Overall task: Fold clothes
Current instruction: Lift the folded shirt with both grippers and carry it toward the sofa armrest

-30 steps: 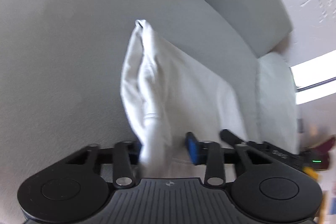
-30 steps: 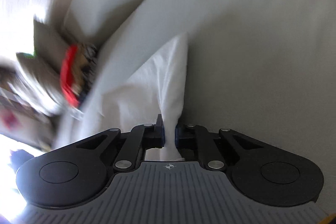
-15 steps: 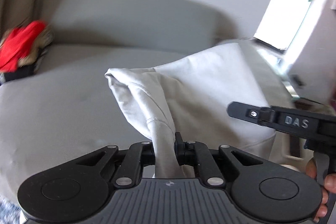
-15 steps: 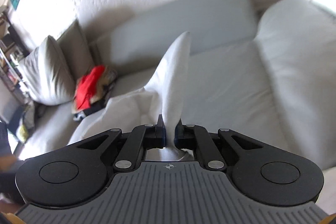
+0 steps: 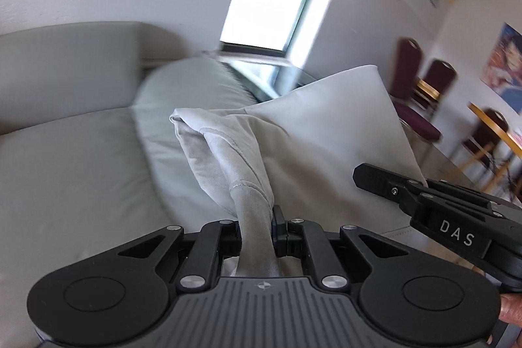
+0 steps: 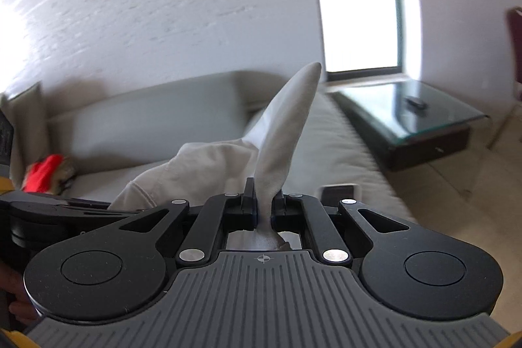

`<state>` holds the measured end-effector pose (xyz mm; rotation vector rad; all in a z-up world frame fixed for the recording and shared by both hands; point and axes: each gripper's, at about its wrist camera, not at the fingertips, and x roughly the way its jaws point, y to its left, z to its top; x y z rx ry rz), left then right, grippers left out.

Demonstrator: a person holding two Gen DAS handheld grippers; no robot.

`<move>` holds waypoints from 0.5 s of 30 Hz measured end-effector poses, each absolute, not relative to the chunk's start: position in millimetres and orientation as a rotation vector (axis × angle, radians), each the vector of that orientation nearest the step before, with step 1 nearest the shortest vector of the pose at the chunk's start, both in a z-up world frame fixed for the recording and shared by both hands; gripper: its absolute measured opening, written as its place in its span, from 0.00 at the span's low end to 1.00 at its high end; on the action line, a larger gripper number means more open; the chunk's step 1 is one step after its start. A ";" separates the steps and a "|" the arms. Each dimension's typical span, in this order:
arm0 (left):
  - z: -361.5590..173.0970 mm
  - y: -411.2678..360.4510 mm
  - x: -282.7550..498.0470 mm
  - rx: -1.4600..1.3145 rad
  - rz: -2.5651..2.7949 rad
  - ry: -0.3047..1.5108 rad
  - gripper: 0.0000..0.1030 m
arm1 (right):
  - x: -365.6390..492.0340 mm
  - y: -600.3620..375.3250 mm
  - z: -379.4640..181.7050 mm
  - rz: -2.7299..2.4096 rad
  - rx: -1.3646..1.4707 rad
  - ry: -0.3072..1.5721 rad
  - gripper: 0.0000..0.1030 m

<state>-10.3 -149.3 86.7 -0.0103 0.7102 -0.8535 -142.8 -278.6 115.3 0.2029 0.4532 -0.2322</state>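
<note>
Left gripper (image 5: pixel 257 225): jaws pressed onto a bunched, hemmed edge of the white garment (image 5: pixel 310 132); the cloth runs up between the pads and fans out ahead.
Right gripper (image 6: pixel 265 211): jaws pinched tight on another part of the same garment (image 6: pixel 284 126), a cone of cloth standing up past the fingertips.
Spacing: the two grippers sit close side by side; the right one's body shows at the right edge of the left wrist view.
Garment: held in the air between both grips, over the grey sofa (image 5: pixel 75 152), not lying flat.
Step in hand, as I judge it: carrying or spreading the held edge.
Doing it well: keep both pinches firm, draw the grippers apart evenly so the edge goes taut and the body hangs without twist.
Surroundings: red cloth (image 6: pixel 44 173) on the far sofa seat; glass table (image 6: pixel 414 113) to the right.
</note>
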 end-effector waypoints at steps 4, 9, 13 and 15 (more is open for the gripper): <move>79.9 -186.8 2.2 0.017 -0.899 0.725 0.08 | -144.2 -323.1 109.1 -0.287 0.240 0.455 0.07; 70.7 -231.9 19.2 0.049 -0.948 0.744 0.08 | -126.2 -369.6 94.2 -0.309 0.304 0.468 0.07; 55.9 -249.7 45.4 0.045 -0.911 0.763 0.08 | -98.8 -397.2 78.4 -0.294 0.362 0.476 0.07; 48.5 -258.7 58.5 0.043 -0.893 0.773 0.08 | -81.4 -410.5 70.3 -0.286 0.388 0.484 0.07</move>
